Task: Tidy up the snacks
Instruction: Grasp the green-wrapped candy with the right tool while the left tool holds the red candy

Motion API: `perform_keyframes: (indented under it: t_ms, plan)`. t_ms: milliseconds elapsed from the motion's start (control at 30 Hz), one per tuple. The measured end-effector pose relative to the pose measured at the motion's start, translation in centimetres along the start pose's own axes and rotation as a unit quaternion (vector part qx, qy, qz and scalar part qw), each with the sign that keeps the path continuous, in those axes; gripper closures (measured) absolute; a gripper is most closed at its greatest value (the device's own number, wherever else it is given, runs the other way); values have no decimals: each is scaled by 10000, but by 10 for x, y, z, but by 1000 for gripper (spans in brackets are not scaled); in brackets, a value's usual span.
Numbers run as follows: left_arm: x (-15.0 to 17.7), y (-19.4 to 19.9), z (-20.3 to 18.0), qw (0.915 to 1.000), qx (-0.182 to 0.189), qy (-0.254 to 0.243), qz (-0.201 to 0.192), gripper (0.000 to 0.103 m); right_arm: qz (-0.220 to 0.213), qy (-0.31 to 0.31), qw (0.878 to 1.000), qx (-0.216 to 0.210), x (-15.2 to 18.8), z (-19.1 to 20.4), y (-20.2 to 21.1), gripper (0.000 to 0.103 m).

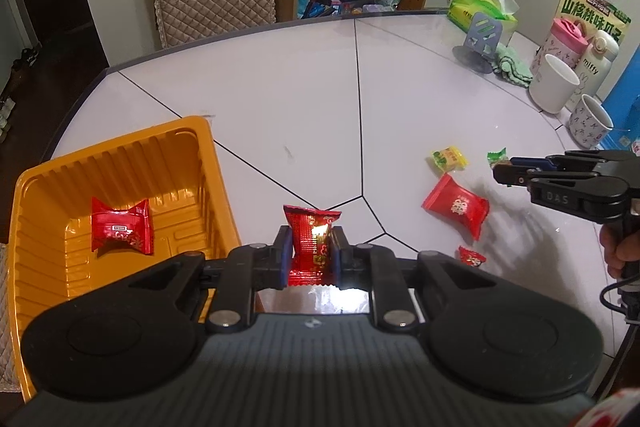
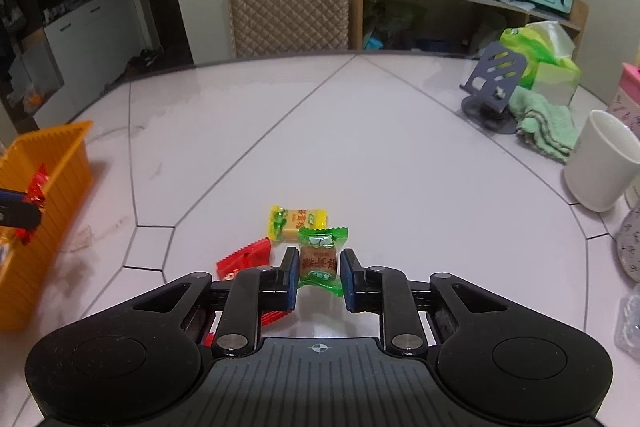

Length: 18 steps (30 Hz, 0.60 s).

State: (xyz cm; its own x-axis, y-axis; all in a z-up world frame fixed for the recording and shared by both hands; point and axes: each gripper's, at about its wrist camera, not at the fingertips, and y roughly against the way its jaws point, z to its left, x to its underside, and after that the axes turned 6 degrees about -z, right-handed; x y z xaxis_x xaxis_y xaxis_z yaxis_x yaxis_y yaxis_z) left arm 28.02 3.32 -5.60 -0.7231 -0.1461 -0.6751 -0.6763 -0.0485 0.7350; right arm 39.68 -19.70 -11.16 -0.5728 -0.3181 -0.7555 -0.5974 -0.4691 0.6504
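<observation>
Left gripper (image 1: 311, 254) pinches our crinkly red foil candy (image 1: 312, 239) – light, slippery | right gripper (image 2: 319, 277), fingers apart, straddles green-wrapped candy (image 2: 320, 257) – grip its middle.

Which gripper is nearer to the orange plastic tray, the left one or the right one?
Left. The left gripper, shut on a red foil candy, is just beside the orange plastic tray. The right gripper is farther across the table, around a green-wrapped candy.
</observation>
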Motion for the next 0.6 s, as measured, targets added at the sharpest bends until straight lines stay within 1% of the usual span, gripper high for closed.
perform_keyframes:
  t_ms: [333, 500, 600]
  plan:
    - [10, 34, -1, 9998, 158, 78, -123, 85, -356, -201, 9989, -218, -4, 19, 62, 81]
    - [21, 60, 6, 9994, 213, 180, -194, 85, -390, -218, 9982, -410, 1, 41, 88, 81]
    - [27, 76, 14, 9990, 224, 293, -237, 85, -407, -230, 9969, -627, 4, 60, 100, 81]
